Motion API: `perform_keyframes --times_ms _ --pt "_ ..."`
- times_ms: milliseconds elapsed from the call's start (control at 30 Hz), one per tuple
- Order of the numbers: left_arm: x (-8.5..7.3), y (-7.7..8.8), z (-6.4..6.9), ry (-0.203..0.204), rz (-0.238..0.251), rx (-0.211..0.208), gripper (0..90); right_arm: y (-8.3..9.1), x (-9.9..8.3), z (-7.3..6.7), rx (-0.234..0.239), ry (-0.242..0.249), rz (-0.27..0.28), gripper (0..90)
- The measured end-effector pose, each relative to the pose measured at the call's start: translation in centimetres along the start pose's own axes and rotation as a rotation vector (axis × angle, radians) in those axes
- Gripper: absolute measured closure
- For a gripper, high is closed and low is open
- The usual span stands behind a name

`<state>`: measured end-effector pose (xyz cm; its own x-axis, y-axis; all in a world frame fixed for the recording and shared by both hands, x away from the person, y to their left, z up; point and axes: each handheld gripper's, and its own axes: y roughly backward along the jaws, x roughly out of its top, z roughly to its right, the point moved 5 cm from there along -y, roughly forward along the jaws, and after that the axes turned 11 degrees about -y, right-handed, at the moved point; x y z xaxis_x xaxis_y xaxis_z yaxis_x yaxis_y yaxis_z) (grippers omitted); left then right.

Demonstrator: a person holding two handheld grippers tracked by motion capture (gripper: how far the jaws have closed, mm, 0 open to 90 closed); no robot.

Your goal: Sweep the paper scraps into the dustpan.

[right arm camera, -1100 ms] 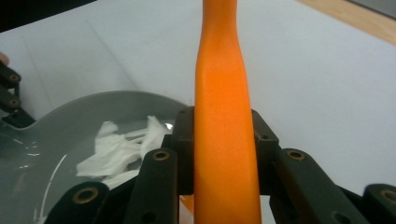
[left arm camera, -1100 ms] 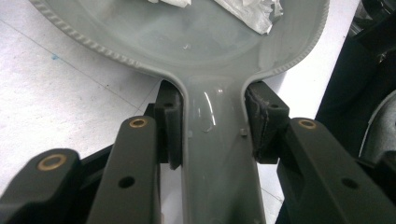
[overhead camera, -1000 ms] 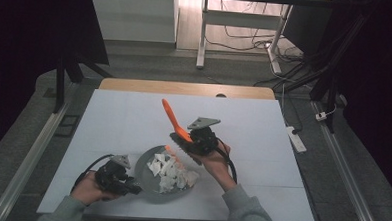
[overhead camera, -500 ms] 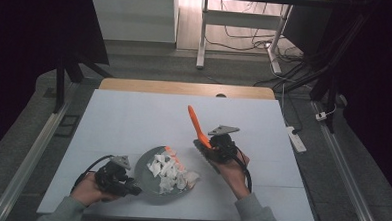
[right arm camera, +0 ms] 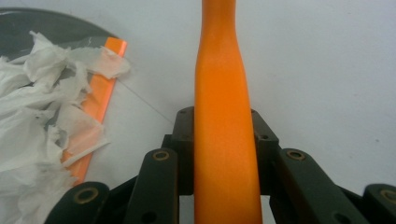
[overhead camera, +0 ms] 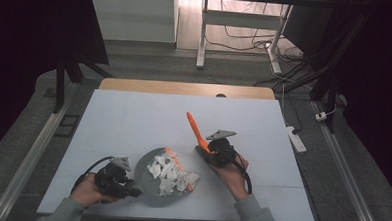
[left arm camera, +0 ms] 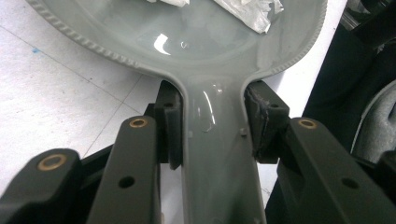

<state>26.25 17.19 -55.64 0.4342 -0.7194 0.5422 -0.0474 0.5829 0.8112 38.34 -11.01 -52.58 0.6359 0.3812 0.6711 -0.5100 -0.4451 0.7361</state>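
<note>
the left gripper clamps the handle of the grey pan of torn paper scraps at the near edge of the table, while the right gripper grips an orange spatula beside it, so the paper looks ready for stirring, with the blade next to swing over the pan.

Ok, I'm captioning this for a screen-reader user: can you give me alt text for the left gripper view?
The left gripper is shut on the handle of a grey pan, one black jaw on each side. The pan rests on a white table, with torn white paper inside it at the top edge.
</note>
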Motion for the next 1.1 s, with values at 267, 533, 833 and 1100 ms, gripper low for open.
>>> perform_keyframes --times_ms 267,533,833,1100 --pt "0.1 -0.1 0.3 0.003 0.0 -0.004 61.6 -0.1 -0.3 -1.2 -0.006 0.009 -0.004 70.5" --pt "0.2 -0.2 0.3 0.006 0.002 0.001 61.6 -0.3 -0.4 -2.7 0.034 0.009 -0.01 70.5" --pt "0.3 -0.3 0.4 0.008 0.002 0.002 61.6 -0.5 -0.6 -4.8 0.056 0.001 -0.019 70.6" --pt "0.4 -0.4 0.5 0.008 0.002 0.002 61.6 -0.7 -0.4 -6.4 0.109 0.003 -0.011 70.6"
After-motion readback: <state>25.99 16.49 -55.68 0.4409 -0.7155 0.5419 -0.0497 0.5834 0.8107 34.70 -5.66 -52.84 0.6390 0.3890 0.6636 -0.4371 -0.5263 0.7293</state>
